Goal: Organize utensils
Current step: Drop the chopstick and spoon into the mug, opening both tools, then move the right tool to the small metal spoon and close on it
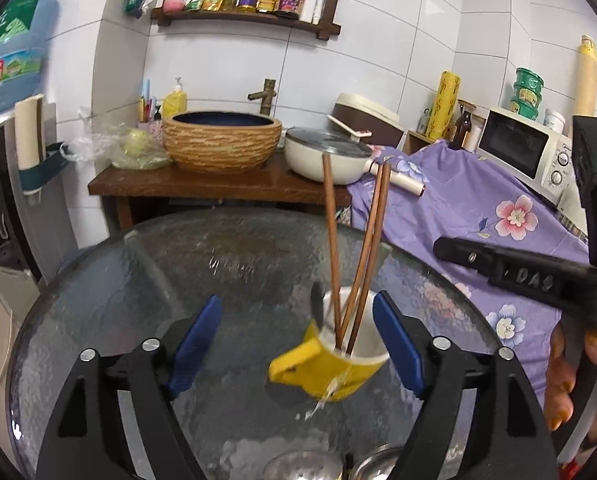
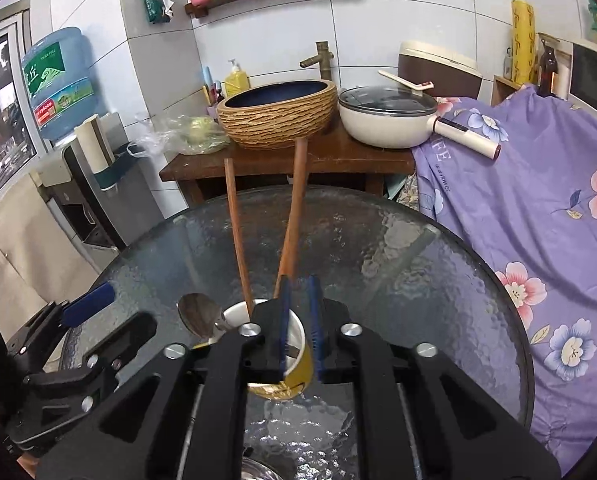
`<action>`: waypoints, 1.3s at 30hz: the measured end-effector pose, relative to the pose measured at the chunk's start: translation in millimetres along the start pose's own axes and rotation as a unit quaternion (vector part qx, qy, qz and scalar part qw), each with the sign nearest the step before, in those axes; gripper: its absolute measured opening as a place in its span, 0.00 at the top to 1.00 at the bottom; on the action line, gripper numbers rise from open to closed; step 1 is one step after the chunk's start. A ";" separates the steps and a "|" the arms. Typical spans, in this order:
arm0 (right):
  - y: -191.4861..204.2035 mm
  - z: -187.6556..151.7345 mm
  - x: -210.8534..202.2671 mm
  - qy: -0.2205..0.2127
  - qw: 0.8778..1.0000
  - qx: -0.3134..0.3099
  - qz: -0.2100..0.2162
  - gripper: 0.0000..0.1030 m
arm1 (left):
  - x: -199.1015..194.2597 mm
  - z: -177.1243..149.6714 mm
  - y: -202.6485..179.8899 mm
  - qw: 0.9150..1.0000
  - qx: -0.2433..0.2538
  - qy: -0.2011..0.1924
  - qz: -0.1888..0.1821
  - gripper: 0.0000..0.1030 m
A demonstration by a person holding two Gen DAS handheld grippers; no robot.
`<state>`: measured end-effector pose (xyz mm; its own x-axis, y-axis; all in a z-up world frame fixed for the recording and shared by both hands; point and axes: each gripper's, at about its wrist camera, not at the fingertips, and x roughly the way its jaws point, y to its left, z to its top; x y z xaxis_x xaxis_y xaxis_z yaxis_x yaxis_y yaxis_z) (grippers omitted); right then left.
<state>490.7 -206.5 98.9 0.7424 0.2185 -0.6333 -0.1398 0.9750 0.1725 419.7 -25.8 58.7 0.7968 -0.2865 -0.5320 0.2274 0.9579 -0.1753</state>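
— Whereabouts of the yellow cup [image 1: 338,372]?

— On the round glass table [image 1: 218,264], low in the left wrist view, toward 5 o'clock from centre. Tilted, white inside, blurred. Holding three brown chopsticks [image 1: 332,240] that fan upward toward 12 and 1 o'clock. Also a metal spoon [image 2: 198,316], with its bowl jutting over the rim at 10 o'clock in the right wrist view.

— And the left gripper [image 1: 298,304]?

— Spread wide, blue pads [image 1: 196,344] on either side of the cup. Pad at 9 o'clock well clear of it; pad at 3 o'clock just beside the rim. Cannot tell whether touching.

— The right gripper [image 2: 299,312]?

— Above the cup, pads a little apart, with a narrow gap and nothing pinched in it. One chopstick passing behind the pad at 9 o'clock. Seen from the left wrist at 3 o'clock, gripped by a hand [image 1: 566,380].
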 end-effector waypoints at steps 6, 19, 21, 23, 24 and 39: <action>-10.7 -43.0 -8.7 0.023 0.999 0.022 0.012 0.49 | -13.4 -42.6 9.9 0.999 0.013 0.038 0.013 0.13; -20.8 -163.6 -13.7 0.105 0.993 0.032 0.044 0.49 | -31.2 -123.3 26.9 0.994 0.015 0.104 0.017 0.10; -21.6 -173.6 -15.9 0.112 0.992 0.032 0.047 0.49 | -34.0 -131.4 25.7 0.993 0.019 0.113 0.012 0.10; -20.9 -184.9 -17.6 0.126 0.990 0.028 0.056 0.49 | -37.6 -138.5 20.8 0.992 0.034 0.118 0.009 0.11; -19.6 -189.1 -17.5 0.133 0.989 0.026 0.061 0.49 | -38.6 -142.6 17.0 0.992 0.045 0.121 0.009 0.11; -0.6 -224.1 -3.6 0.187 0.976 -0.008 0.113 0.62 | -16.7 -151.4 21.3 0.988 0.023 0.153 -0.012 0.31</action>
<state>341.4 -199.0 -68.0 0.4000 0.4244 -0.8123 -0.2847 0.9000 0.3300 326.5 -3.4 -61.6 0.5864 -0.2952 -0.7544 0.2748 0.9485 -0.1576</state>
